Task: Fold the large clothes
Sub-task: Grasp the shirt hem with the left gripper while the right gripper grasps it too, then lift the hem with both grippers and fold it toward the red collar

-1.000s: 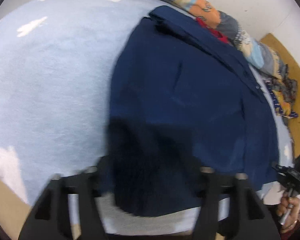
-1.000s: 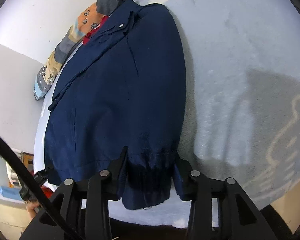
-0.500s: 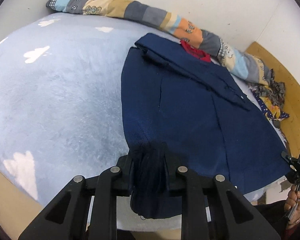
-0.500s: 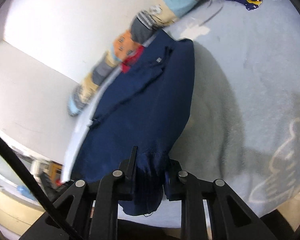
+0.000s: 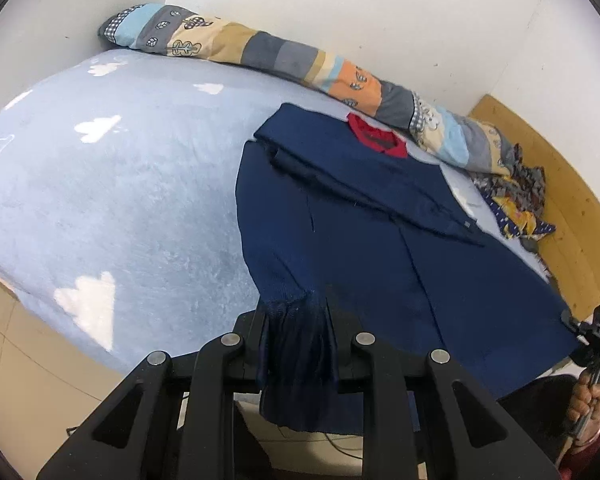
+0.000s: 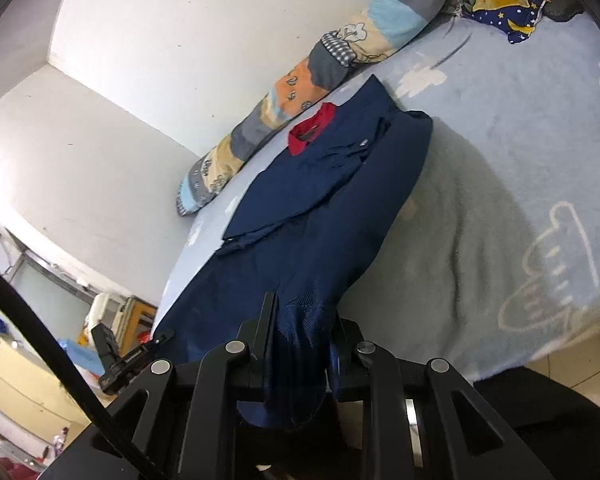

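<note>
A navy blue jacket (image 5: 364,216) with a red inner collar (image 5: 374,136) lies spread on a light blue bed; the right wrist view shows the jacket (image 6: 320,208) from its other side. My left gripper (image 5: 298,320) is shut on a bunched corner of the jacket's near hem, which hangs down between the fingers. My right gripper (image 6: 300,320) is shut on the other near corner of the same hem. Both corners are lifted off the bed. At the left wrist view's right edge the right gripper (image 5: 598,332) shows with a hand under it.
A long patchwork bolster (image 5: 300,64) lies along the white wall behind the jacket. Crumpled patterned cloth (image 5: 516,200) sits by a wooden bed end (image 5: 572,216). The blue cloud-print bedspread (image 5: 120,200) stretches left of the jacket. Room clutter (image 6: 40,360) shows beyond the bed.
Both grippers closed on the jacket's near hem corners, then rose and tilted up with them. More of the wall and bolster has come into view.
</note>
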